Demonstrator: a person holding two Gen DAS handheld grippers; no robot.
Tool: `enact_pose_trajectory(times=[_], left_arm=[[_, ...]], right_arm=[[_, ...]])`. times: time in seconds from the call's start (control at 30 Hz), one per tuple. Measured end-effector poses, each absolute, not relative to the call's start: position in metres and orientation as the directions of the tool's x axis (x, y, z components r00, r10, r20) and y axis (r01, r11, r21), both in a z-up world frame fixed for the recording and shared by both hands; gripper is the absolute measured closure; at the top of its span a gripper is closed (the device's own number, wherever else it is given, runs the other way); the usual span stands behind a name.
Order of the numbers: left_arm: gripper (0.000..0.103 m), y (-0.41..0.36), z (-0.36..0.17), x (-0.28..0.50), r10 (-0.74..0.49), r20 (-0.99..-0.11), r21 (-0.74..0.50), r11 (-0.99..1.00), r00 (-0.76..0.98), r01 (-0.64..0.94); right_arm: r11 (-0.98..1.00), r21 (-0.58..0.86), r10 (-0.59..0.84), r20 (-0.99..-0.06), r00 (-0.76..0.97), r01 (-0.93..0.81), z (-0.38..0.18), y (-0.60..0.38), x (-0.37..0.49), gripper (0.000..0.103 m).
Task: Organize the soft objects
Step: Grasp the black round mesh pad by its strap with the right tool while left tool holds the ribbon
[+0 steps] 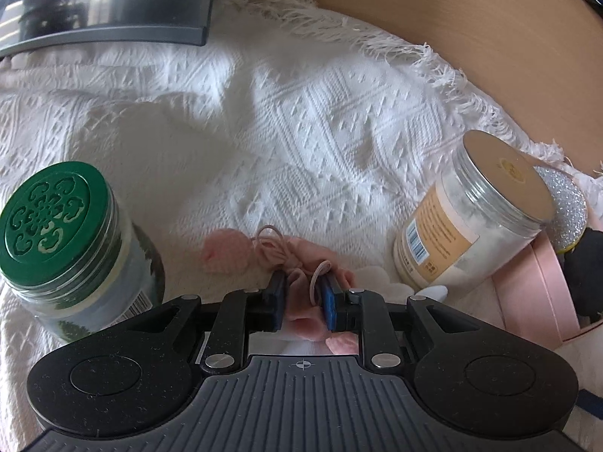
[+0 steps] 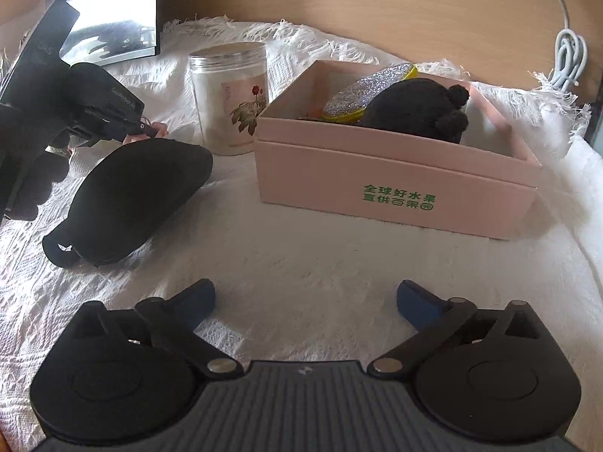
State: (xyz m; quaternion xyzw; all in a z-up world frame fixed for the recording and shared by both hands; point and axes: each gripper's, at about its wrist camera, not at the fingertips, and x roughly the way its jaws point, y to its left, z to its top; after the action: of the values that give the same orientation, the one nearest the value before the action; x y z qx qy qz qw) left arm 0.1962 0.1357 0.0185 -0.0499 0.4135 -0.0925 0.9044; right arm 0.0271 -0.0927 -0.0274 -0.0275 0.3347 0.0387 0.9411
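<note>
My left gripper (image 1: 300, 293) has its jaws clamped on a soft pink fabric piece with looped elastic cords (image 1: 297, 260), lying on the white woven blanket (image 1: 301, 132) and partly hidden beneath the gripper, while my right gripper (image 2: 305, 301) stands wide apart, empty, before the pink box (image 2: 395, 184).

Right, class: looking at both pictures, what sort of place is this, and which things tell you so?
Probably a home desk or dresser top: a fringed white woven cloth covers it, a monitor stands at the back, and a pink box sits among jars.
</note>
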Motion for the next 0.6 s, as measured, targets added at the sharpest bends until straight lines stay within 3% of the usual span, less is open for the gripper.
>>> enact_pose_trajectory(times=[0.23, 0.4, 0.6], left_arm=[[0.081, 0.143, 0.017, 0.194, -0.241, -0.712, -0.194, 0.970, 0.660, 0.144], [0.089, 0.149, 0.020, 0.195, -0.250, -0.718, -0.228, 0.966, 0.650, 0.120], [0.091, 0.154, 0.036, 0.175, -0.271, -0.671, -0.233, 0.961, 0.691, 0.150]], right_arm=[[0.996, -0.029, 0.051, -0.629, 0.775, -0.089, -0.028, -0.093, 0.026, 0.000], [0.995, -0.029, 0.057, -0.634, 0.771, -0.097, -0.027, -0.094, 0.028, 0.000], [0.992, -0.035, 0.071, -0.636, 0.768, -0.122, -0.027, -0.096, 0.030, 0.000]])
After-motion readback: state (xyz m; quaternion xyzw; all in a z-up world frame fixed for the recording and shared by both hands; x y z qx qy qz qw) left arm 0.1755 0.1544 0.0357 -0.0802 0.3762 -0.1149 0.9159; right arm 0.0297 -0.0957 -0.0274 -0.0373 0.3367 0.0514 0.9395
